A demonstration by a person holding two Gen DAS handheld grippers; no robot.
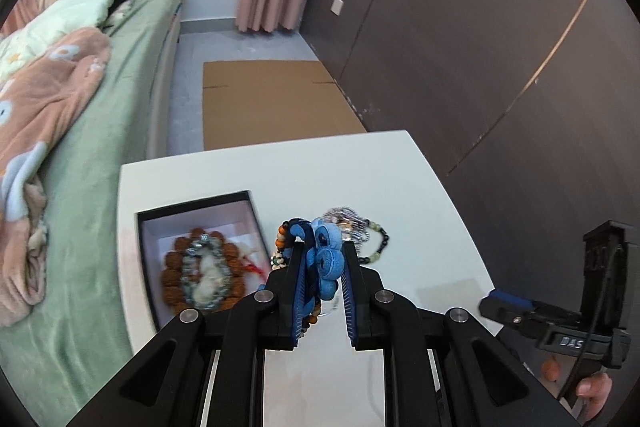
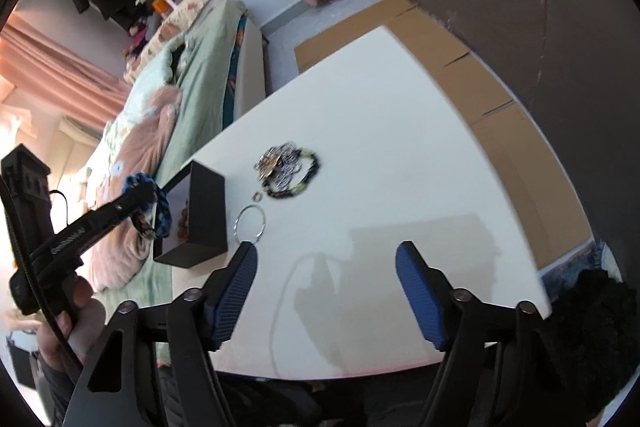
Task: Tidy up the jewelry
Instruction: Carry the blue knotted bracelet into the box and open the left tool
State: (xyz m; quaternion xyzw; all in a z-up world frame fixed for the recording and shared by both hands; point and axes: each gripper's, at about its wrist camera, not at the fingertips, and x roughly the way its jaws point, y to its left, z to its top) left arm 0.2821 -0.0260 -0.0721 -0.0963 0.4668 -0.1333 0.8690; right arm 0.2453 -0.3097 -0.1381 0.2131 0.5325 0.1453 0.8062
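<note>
Bench [image 2: 400,131], white, carries a black box [image 2: 206,205] with brown bead bracelets [image 1: 200,269] inside, a heap of loose jewelry [image 2: 286,167] and a thin metal bangle [image 2: 250,223] beside it. Left hand-held gripper [image 1: 320,259], narrowed, grips blue rings and a beaded strand [image 1: 282,241] above the box's edge. Right hand-held gripper [image 2: 326,259] stands wide with nothing between its pads.

Both grippers same build: black printed linkage arms with triangular cutouts, round silver pivot screws, blue ribbed pads. Left gripper [image 1: 322,247] and right gripper [image 2: 326,255] match. Pistol-style black handles with a boxy black block on top, thin black cable looping down the side, white lettering on the body, blurred so unreadable. Dark sleeve at the left hand [image 2: 64,319], probably.
</note>
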